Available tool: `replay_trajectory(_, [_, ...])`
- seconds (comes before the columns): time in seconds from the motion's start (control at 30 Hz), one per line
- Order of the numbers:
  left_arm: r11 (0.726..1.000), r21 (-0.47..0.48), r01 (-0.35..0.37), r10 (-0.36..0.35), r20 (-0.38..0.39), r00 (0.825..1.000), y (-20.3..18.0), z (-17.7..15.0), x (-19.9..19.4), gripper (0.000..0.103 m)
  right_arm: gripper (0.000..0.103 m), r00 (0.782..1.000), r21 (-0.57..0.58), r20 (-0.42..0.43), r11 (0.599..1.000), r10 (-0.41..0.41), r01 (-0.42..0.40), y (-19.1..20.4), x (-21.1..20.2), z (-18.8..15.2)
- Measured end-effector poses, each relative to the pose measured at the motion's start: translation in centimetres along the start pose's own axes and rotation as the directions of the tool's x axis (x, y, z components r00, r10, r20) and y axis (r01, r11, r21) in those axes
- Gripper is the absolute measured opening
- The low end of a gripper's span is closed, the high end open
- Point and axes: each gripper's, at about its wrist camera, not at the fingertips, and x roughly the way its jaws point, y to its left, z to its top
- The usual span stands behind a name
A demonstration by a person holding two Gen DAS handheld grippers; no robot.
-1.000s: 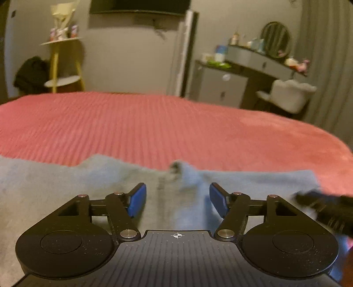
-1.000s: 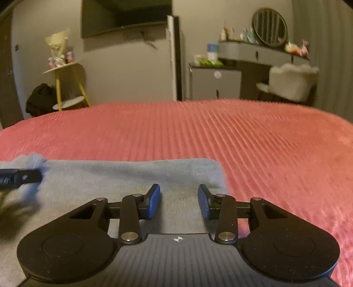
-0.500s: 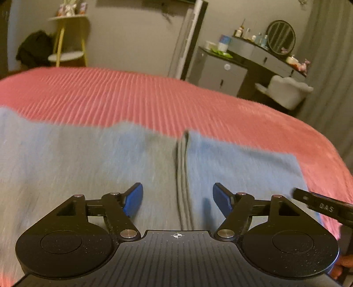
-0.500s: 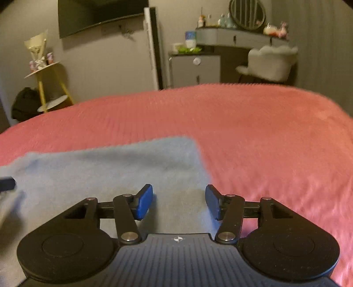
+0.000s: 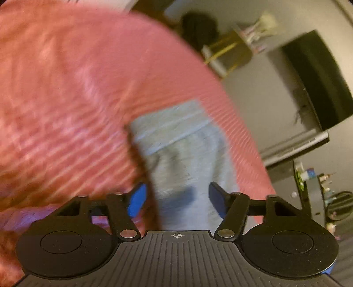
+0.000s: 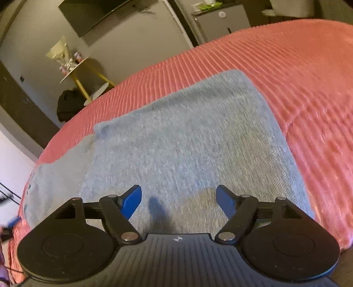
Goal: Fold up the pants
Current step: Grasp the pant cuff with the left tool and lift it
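Grey pants (image 6: 181, 136) lie folded flat on the pink ribbed bed cover (image 6: 297, 77). My right gripper (image 6: 178, 201) hovers over their near part. Its jaws are opening and nothing sits between the blue pads (image 6: 132, 198). The left wrist view is tilted and blurred. It shows a narrow run of the pants (image 5: 183, 159) ending in a banded hem (image 5: 169, 123). My left gripper (image 5: 177, 198) is above that cloth with its jaws closing. Its pads (image 5: 138, 199) stand apart and do not press on the fabric.
Beyond the bed stand a yellow-legged side table (image 6: 77, 66), a dark bag (image 6: 68, 106) on the floor and a grey cabinet (image 6: 220, 19). A dark screen (image 6: 94, 15) hangs on the wall. The pink cover (image 5: 66, 88) spreads wide to the left of the pants.
My left gripper has swept sideways and rolled, so its view is now tilted along the pants, and its jaws have narrowed. The right gripper's jaws have widened and it has rolled a little.
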Motion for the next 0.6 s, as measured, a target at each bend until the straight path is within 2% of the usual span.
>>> replay_trajectory(0.07, [0.998,-0.057,0.033,-0.038,-0.079,0.996,1.7,0.6,2.2,0.054,0.08,1.0,-0.023,0.012,1.0,-0.008,0.008,0.7,0.6,-0.1])
replay_trajectory(0.1, [0.996,-0.078,0.05,-0.058,-0.101,0.993,2.2,0.7,3.4,0.054,0.081,1.0,-0.041,0.02,0.999,-0.014,0.014,1.3,0.8,-0.2])
replay_trajectory(0.13, [0.995,-0.095,0.037,-0.048,-0.11,0.993,2.3,0.9,4.3,0.051,0.082,0.999,-0.06,0.022,0.998,-0.025,0.026,1.5,1.0,-0.3])
replay_trajectory(0.2, [0.997,-0.066,0.048,-0.052,-0.065,0.996,1.2,1.6,4.9,0.026,0.082,0.999,-0.106,0.022,0.993,-0.044,0.047,2.2,1.1,-0.5])
replay_trajectory(0.27, [0.998,0.05,0.041,-0.04,-0.027,0.999,-1.1,2.2,4.5,0.018,0.082,0.998,-0.142,0.019,0.988,-0.061,0.063,2.6,1.1,-0.6])
replay_trajectory(0.3, [0.984,0.162,0.07,-0.073,0.013,0.997,-3.1,1.8,3.5,0.017,0.082,0.998,-0.145,0.02,0.987,-0.064,0.066,2.6,1.1,-0.6])
replay_trajectory(0.33, [0.96,0.265,0.094,-0.112,0.052,0.992,-4.6,1.3,2.7,0.017,0.082,0.998,-0.142,0.021,0.988,-0.065,0.068,2.6,1.0,-0.6])
replay_trajectory(0.4, [0.904,0.409,0.124,-0.178,0.094,0.98,-6.7,0.4,1.6,0.018,0.084,0.997,-0.13,0.03,0.989,-0.072,0.075,2.5,1.2,-0.6])
replay_trajectory(0.43, [0.887,0.438,0.147,-0.207,0.092,0.974,-7.0,0.2,1.5,0.018,0.085,0.997,-0.129,0.036,0.988,-0.074,0.078,2.5,1.3,-0.6])
replay_trajectory(0.47, [0.88,0.444,0.166,-0.225,0.083,0.971,-6.9,0.1,1.6,0.023,0.088,0.996,-0.133,0.04,0.988,-0.075,0.08,2.6,1.4,-0.6])
replay_trajectory(0.5, [0.891,0.421,0.169,-0.218,0.071,0.973,-6.3,0.1,2.1,0.032,0.089,0.996,-0.141,0.043,0.987,-0.076,0.081,2.6,1.7,-0.6])
replay_trajectory(0.53, [0.913,0.378,0.153,-0.191,0.066,0.979,-5.5,0.3,3.0,0.033,0.093,0.996,-0.155,0.044,0.984,-0.077,0.083,2.8,1.9,-0.7])
replay_trajectory(0.57, [0.939,0.323,0.116,-0.14,0.053,0.989,-4.6,0.4,3.8,0.04,0.095,0.996,-0.17,0.044,0.982,-0.079,0.085,3.0,1.9,-0.7])
replay_trajectory(0.6, [0.965,0.25,0.083,-0.087,0.007,0.996,-3.1,0.4,4.8,0.043,0.096,0.995,-0.183,0.046,0.979,-0.084,0.091,3.1,1.8,-0.8])
